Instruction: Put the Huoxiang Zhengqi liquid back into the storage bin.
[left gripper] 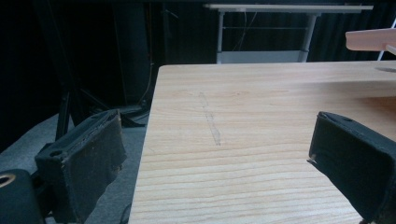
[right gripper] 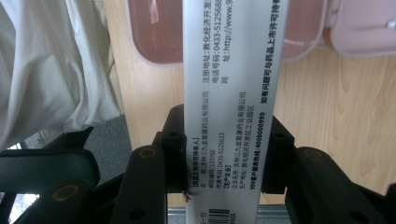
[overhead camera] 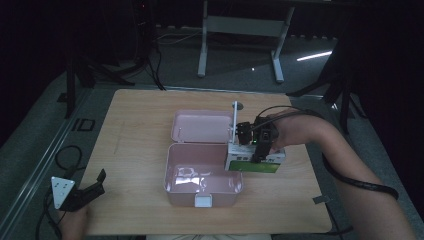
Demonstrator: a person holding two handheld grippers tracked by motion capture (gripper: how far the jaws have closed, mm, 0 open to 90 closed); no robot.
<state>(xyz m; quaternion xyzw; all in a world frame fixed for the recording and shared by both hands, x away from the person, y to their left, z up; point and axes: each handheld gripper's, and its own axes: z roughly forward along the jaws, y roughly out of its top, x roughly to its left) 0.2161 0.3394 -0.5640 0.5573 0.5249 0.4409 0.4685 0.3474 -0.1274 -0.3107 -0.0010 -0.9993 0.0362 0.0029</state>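
A pink plastic box (overhead camera: pixel 202 180) stands in the middle of the table with its lid (overhead camera: pixel 200 126) hinged back flat behind it. My right gripper (overhead camera: pixel 256 150) is shut on a white and green medicine carton (overhead camera: pixel 252 161), held over the box's right rim. In the right gripper view the carton (right gripper: pixel 231 93) with printed text runs up between both jaws, above the pink box (right gripper: pixel 159 32). My left gripper (overhead camera: pixel 92 187) rests at the table's near left corner, open. Between its pads (left gripper: pixel 88 163) lies bare wood.
The wooden table (overhead camera: pixel 135 135) has free surface to the left of the box and along the front edge. A cable (overhead camera: pixel 360 182) trails from the right gripper along the forearm. A table frame (overhead camera: pixel 240 30) stands on the floor beyond the far edge.
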